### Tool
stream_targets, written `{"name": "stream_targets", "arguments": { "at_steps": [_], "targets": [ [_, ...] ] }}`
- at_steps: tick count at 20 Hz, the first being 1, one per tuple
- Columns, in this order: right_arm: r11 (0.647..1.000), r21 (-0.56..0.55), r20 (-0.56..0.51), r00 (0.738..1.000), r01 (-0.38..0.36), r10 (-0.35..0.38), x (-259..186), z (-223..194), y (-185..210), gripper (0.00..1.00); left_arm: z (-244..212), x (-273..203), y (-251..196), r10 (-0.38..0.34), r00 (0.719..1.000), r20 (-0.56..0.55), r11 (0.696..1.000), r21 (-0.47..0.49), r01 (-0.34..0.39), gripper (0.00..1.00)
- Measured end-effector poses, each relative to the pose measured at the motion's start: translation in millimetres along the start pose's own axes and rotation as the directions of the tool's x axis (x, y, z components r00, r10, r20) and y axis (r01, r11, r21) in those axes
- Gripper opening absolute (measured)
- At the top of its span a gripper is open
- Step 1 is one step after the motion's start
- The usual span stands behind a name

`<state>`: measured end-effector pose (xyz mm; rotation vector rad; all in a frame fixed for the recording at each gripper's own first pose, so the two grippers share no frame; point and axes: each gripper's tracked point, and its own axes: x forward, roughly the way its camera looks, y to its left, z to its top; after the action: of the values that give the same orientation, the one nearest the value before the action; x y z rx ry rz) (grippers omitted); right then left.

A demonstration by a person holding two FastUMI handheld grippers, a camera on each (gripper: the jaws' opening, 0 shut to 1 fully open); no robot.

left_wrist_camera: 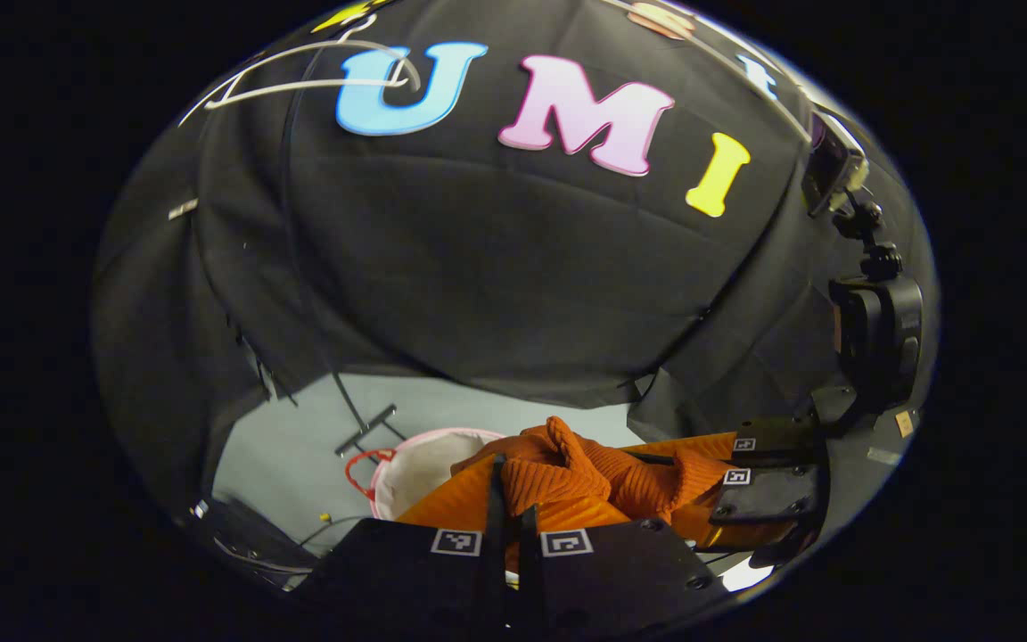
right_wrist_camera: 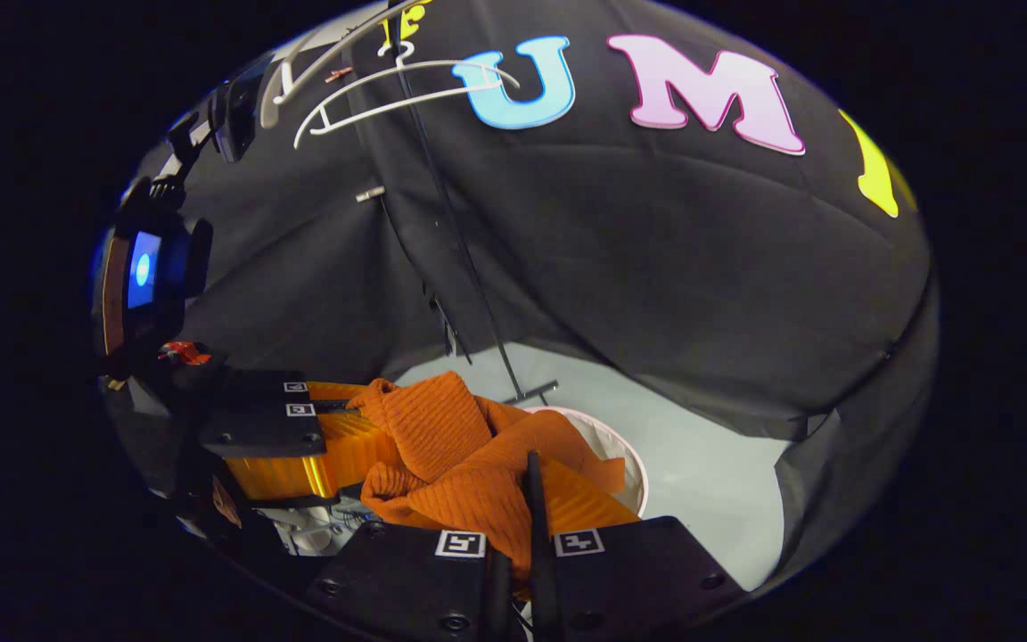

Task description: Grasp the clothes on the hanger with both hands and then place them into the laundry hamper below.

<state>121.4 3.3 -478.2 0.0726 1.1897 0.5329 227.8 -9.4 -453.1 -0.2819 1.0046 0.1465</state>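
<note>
Left gripper view: left hand-held gripper [left_wrist_camera: 510,499] at 6 o'clock, its two fingers drawn close together with a fold of the orange ribbed garment [left_wrist_camera: 585,481] pinched between them, so it is grasping the cloth. The garment is bunched in a ridge across the lower frame, running from 6 toward 4 o'clock, where the right hand-held gripper [left_wrist_camera: 768,473] sits against its far end. Behind the cloth, at about 7 o'clock, the white laundry hamper [left_wrist_camera: 420,464] stands on the pale floor [left_wrist_camera: 299,446], a red handle on its left rim. An empty white hanger [left_wrist_camera: 299,76] hangs at 11 o'clock against the black wall. Right gripper view: right hand-held gripper [right_wrist_camera: 513,508] at 6 o'clock, fingers nearly together and clamped on a fold of the same garment [right_wrist_camera: 442,437]. The cloth is heaped from 6 toward 9 o'clock, where the left hand-held gripper [right_wrist_camera: 277,419] meets it. The hamper [right_wrist_camera: 625,464] rim shows just behind and right of the cloth, at about 5 o'clock; the garment hangs over its opening, held up off the floor [right_wrist_camera: 710,481]. The hanger [right_wrist_camera: 389,85] is at 11 o'clock.
</note>
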Motion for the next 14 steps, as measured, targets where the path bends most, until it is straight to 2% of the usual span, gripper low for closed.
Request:
{"name": "stream_targets", "arguments": {
  "at_steps": [3, 6, 7, 8, 10, 11, 12, 14],
  "targets": [
    [1.0, 0.021, -0.041, 0.999, -0.002, 0.003, 4, -4, 4, 0.13, -13, 7, 6, 0.005, 0.998, -0.061, 1.0, -0.025, -0.007, 0.1],
    [1.0, 0.019, -0.058, 0.998, 0.012, -0.011, 9, -8, 3, 0.16, -10, 11, 11, 0.014, 0.997, -0.07, 1.0, -0.013, -0.015, 0.1],
    [1.0, 0.007, -0.052, 0.998, 0.027, -0.027, 15, -7, -1, 0.28, -8, 14, 13, 0.027, 0.997, -0.068, 1.0, -0.004, -0.028, 0.1],
    [0.997, -0.021, -0.05, 0.996, 0.075, -0.076, 16, -5, -13, 0.44, -4, 5, 24, 0.072, 0.995, -0.065, 0.997, 0.023, -0.07, 0.07],
    [0.994, -0.057, -0.043, 0.994, 0.097, -0.1, 9, -2, -28, 0.77, -3, 4, 42, 0.144, 0.988, -0.049, 0.987, 0.081, -0.14, 0.68],
    [0.995, -0.037, -0.045, 0.994, 0.094, -0.096, 5, 0, -30, 0.94, 2, -3, 41, 0.131, 0.99, -0.041, 0.989, 0.072, -0.128, 0.99],
    [0.995, -0.019, -0.048, 0.994, 0.1, -0.101, 8, -2, -34, 1.0, 0, 5, 43, 0.122, 0.992, -0.032, 0.991, 0.058, -0.12, 0.98],
    [0.993, -0.011, -0.048, 0.992, 0.12, -0.121, 7, -4, -42, 0.99, 2, 2, 45, 0.112, 0.994, -0.02, 0.993, 0.04, -0.111, 0.96]
  ]
}}
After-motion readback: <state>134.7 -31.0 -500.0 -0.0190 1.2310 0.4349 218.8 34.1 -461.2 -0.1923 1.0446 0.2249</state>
